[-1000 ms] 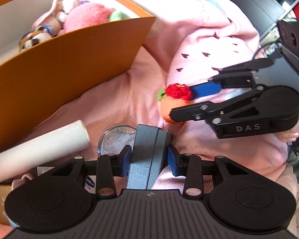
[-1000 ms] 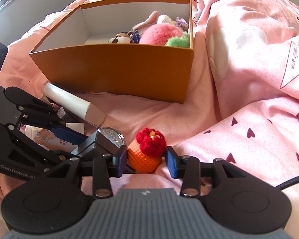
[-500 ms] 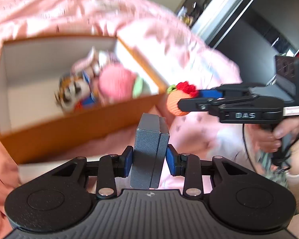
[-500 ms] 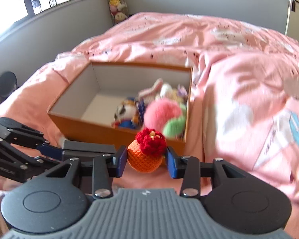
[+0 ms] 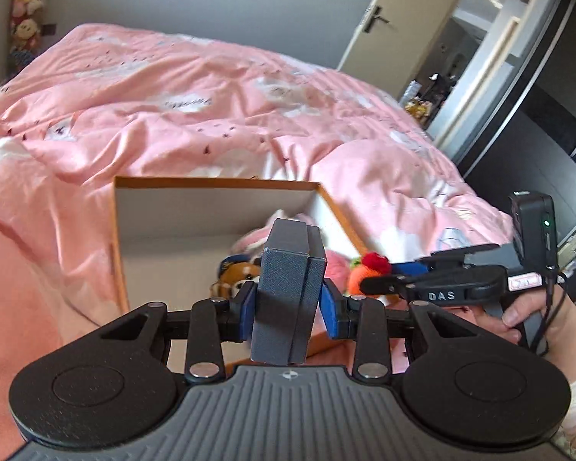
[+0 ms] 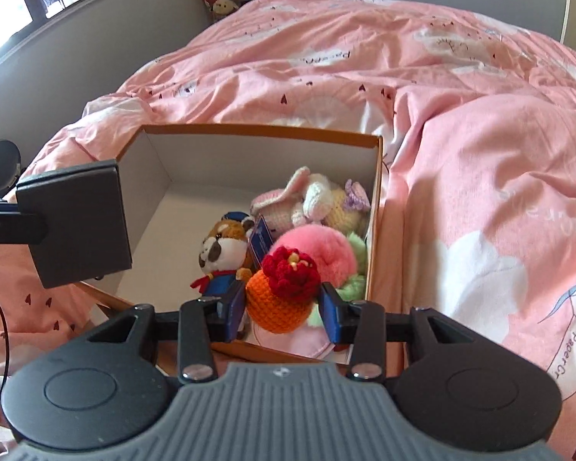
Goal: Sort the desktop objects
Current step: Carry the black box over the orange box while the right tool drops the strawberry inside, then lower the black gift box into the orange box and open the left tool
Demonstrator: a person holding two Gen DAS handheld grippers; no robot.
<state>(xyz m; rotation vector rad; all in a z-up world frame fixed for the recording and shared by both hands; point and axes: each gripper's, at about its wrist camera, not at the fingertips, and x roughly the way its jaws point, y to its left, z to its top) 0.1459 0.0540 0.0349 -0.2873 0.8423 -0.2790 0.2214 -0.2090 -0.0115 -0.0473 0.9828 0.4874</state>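
In the left wrist view my left gripper (image 5: 288,303) is shut on a grey-blue textured case (image 5: 288,288), held upright above the near edge of an orange cardboard box (image 5: 211,182) with a white inside. My right gripper (image 6: 284,307) is shut on an orange crochet toy (image 6: 280,299) topped with a red flower, hanging over the box's near right corner. From the right wrist, the case (image 6: 76,226) shows at the left beside the box's (image 6: 257,128) left wall. From the left wrist, the crochet toy (image 5: 364,274) appears at the right in the right gripper (image 5: 382,274).
Several plush toys lie in the box's right half: a brown raccoon (image 6: 222,246), a pink fluffy ball (image 6: 315,246) and a pale bunny (image 6: 311,199). The box's left half shows bare white floor. A rumpled pink duvet (image 6: 480,134) surrounds it. A hand (image 5: 518,315) grips the right tool.
Both grippers have risen off the bed with the case and the crochet toy and now hang over the box's near edge. The tube and round tin have dropped out of view.
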